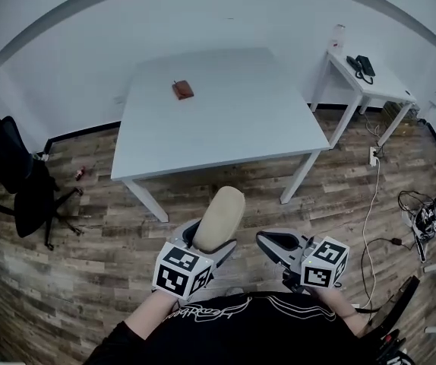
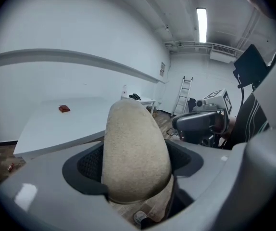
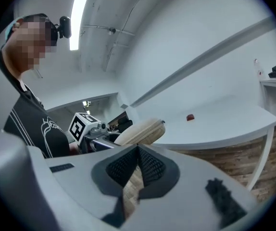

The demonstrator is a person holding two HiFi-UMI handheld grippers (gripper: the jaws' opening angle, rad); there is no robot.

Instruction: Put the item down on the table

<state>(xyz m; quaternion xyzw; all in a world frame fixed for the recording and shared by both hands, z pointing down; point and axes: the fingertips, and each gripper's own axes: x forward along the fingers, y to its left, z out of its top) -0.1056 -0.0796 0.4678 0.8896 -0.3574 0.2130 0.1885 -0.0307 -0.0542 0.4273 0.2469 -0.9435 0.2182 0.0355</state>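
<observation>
Head view: the left gripper (image 1: 205, 245) holds a beige oblong item (image 1: 219, 216) upright over the wooden floor (image 1: 89, 257), short of the white table (image 1: 225, 128), where a small brown object (image 1: 182, 90) lies.

Left gripper view: its fingers (image 2: 87, 166) are clamped on the item's sides.

Right gripper view: the right gripper (image 3: 138, 161) has its fingers pressed together, with nothing between them.
</observation>
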